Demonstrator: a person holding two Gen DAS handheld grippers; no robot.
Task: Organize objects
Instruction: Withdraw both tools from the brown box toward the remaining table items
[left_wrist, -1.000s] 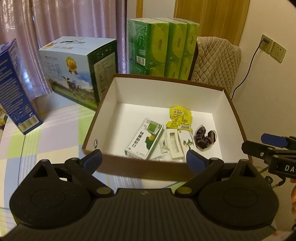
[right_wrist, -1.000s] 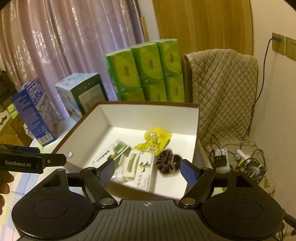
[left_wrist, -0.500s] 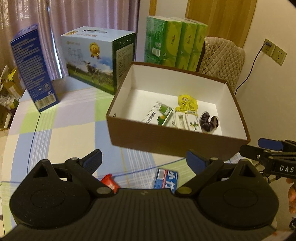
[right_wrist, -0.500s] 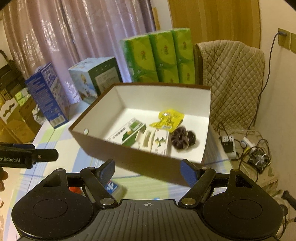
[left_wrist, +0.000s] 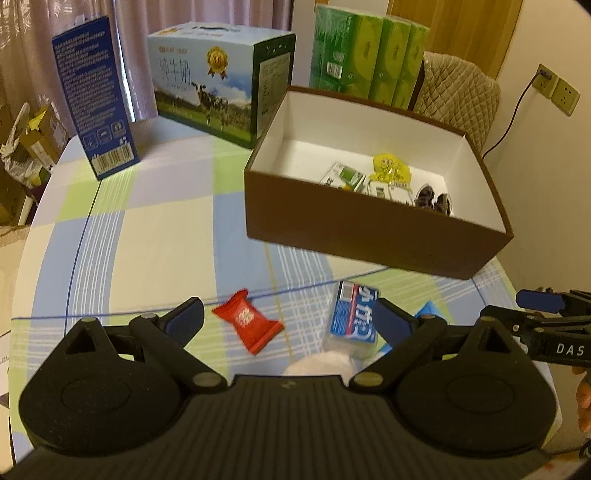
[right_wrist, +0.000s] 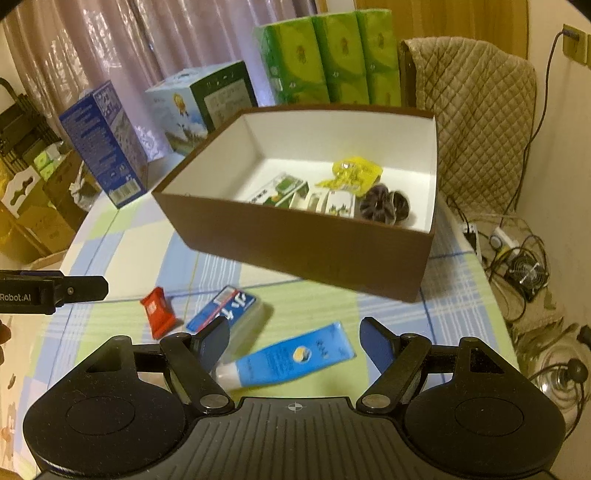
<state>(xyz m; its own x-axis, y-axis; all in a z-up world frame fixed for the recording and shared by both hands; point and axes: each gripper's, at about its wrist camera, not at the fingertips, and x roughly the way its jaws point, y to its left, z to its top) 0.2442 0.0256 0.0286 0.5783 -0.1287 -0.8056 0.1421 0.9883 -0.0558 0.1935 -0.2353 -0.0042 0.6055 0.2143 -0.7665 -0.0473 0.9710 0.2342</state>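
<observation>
The checked tablecloth (left_wrist: 155, 236) fills the scene, pastel blue, green and cream squares, and on its far side stands the brown cardboard box (right_wrist: 295, 251), open at the top and white inside. Behind it, the green tissue packs (right_wrist: 328, 55), the milk carton case (left_wrist: 218, 77) and a tall blue carton (left_wrist: 94, 99) line the back edge.

Inside the box: a green-and-white packet (right_wrist: 280, 188), a yellow sachet (right_wrist: 354, 171) and a dark round bundle (right_wrist: 384, 203), close together on the floor of the box toward its right end.

Out on the cloth in front of the box lie three loose items. The blue tube (right_wrist: 291, 358) lies on its side, white cap toward the left. Just beside it is the blue-and-white tissue pack (left_wrist: 354, 317), and left of that the red candy wrapper (left_wrist: 247, 325).

The left gripper (left_wrist: 288, 321) hangs above the candy and tissue pack, fingers spread wide, gripping nothing. The right gripper (right_wrist: 293, 341) hangs over the tube, jaws likewise apart and empty.
</observation>
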